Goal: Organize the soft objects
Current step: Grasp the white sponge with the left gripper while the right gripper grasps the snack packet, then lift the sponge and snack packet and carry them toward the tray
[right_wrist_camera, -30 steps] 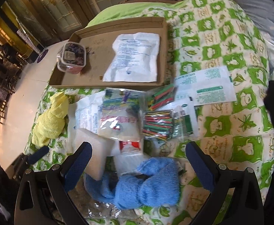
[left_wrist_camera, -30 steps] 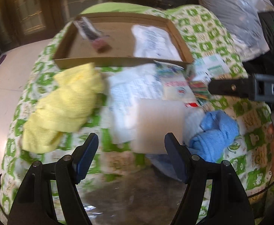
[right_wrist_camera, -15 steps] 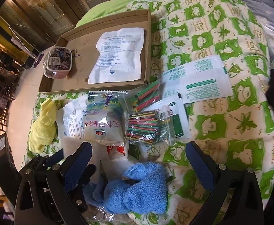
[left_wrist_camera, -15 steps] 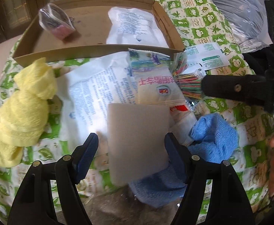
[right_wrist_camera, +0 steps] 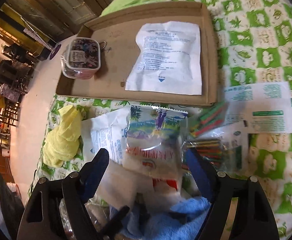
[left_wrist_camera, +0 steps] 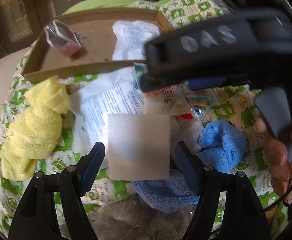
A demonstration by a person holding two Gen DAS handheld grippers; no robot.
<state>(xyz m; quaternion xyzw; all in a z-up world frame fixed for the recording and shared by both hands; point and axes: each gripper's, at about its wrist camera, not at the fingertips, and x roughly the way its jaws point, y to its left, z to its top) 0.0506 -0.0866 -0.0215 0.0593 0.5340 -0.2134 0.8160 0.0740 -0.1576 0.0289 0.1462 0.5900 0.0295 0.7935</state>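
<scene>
We see the left gripper (left_wrist_camera: 139, 156) with its jaws spread wide, one blue pad on each side of a white foam square (left_wrist_camera: 138, 147). Whether the pads touch the foam's edges we cannot tell; they sit just beside them. The foam lies over a large white printed pouch (left_wrist_camera: 109, 102) and the near edge of a blue towel (left_wrist_camera: 222, 140).

The right gripper (right_wrist_camera: 148, 168) is also open — its fingers (right_wrist_camera: 94, 170) stand apart on either side of a clear snack bag (right_wrist_camera: 156, 138) with a landscape print, holding nothing. In the left wrist view this gripper crosses the upper right as a dark body marked "DAS", with the person's right hand (left_wrist_camera: 274, 140) on its handle.

Task items on the green-and-white patterned bedspread (right_wrist_camera: 266, 40):

- A yellow towel (left_wrist_camera: 35, 128), bunched, lies left of the white pouch, just in front of the cardboard tray (right_wrist_camera: 210, 60).
- The blue towel lies nearest the right gripper, below its fingers in the right wrist view.
- A bag of coloured sticks (right_wrist_camera: 206, 148) sits right of the snack bag, with a flat white-and-green packet (right_wrist_camera: 266, 108) further right.

Inside the cardboard tray we see a white printed sachet (right_wrist_camera: 166, 60) on the right side and a small clear lidded container (right_wrist_camera: 80, 59) near the left wall — well apart from each other.
</scene>
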